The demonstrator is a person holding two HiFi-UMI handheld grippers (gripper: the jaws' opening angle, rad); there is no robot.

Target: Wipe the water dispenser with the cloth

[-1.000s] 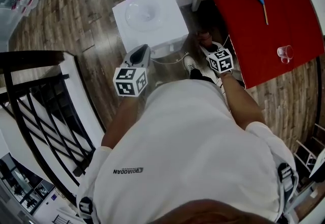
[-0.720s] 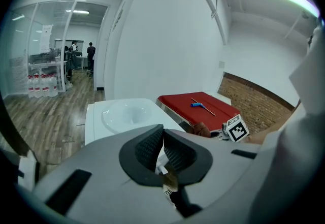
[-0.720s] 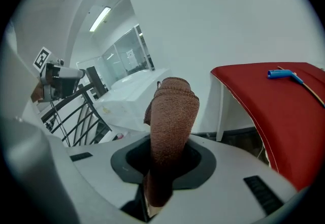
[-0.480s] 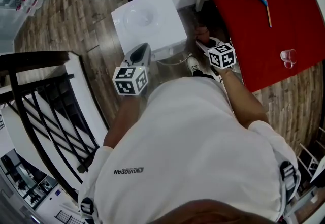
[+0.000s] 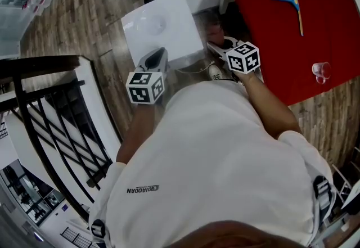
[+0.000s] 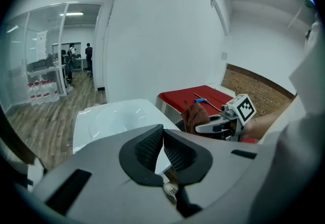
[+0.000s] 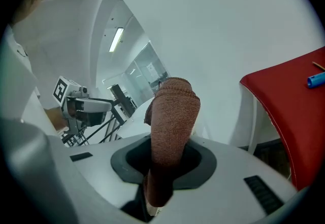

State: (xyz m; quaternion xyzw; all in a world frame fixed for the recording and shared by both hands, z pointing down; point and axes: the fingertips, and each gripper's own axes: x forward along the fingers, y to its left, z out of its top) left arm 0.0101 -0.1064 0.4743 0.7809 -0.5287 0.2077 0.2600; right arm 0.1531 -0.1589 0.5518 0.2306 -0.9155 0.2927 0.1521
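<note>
My right fingers (image 7: 203, 159) are squeezed tight on the brown cloth (image 7: 172, 116). The cloth is up in the air, between the white water dispenser (image 5: 160, 25) and the red worktop (image 5: 270, 33). My left fingers (image 6: 144, 149) are closed on nothing, by the dispenser's near edge.

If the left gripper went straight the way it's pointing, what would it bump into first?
Probably the white water dispenser. The left gripper points at its top, which sits right ahead with nothing in between. How near it is is hard to tell.
</note>
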